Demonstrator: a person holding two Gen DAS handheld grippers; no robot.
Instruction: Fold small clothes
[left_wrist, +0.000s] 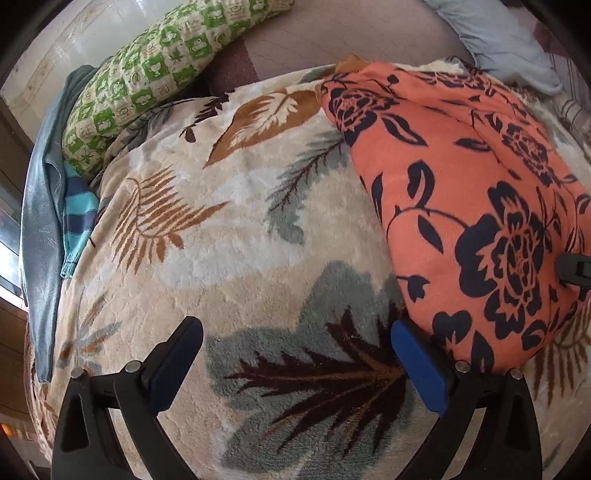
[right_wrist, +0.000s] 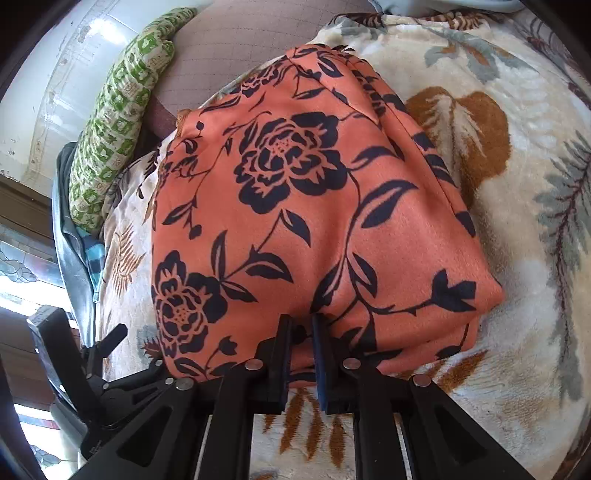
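- Left gripper (left_wrist: 295, 341): jaws spread wide, nothing between them, poised over the leaf-print blanket (left_wrist: 236, 221) at lower centre of the left wrist view; its blue-padded finger sits just beside the garment's near edge.
- Right gripper (right_wrist: 298, 347): jaws nearly closed, pinching the near hem of the orange floral garment (right_wrist: 314, 221), lower centre of the right wrist view.
- Orange floral garment: folded bundle lying on the blanket, right side of the left view, centre of the right view.
- Green checked pillow (left_wrist: 147, 74): upper left, beyond the blanket.
- Pale blue cloth (left_wrist: 498, 37): upper right.

Folded orange garment (right_wrist: 314, 206), hand-held gripper (right_wrist: 300, 332) seemingly pinching edge
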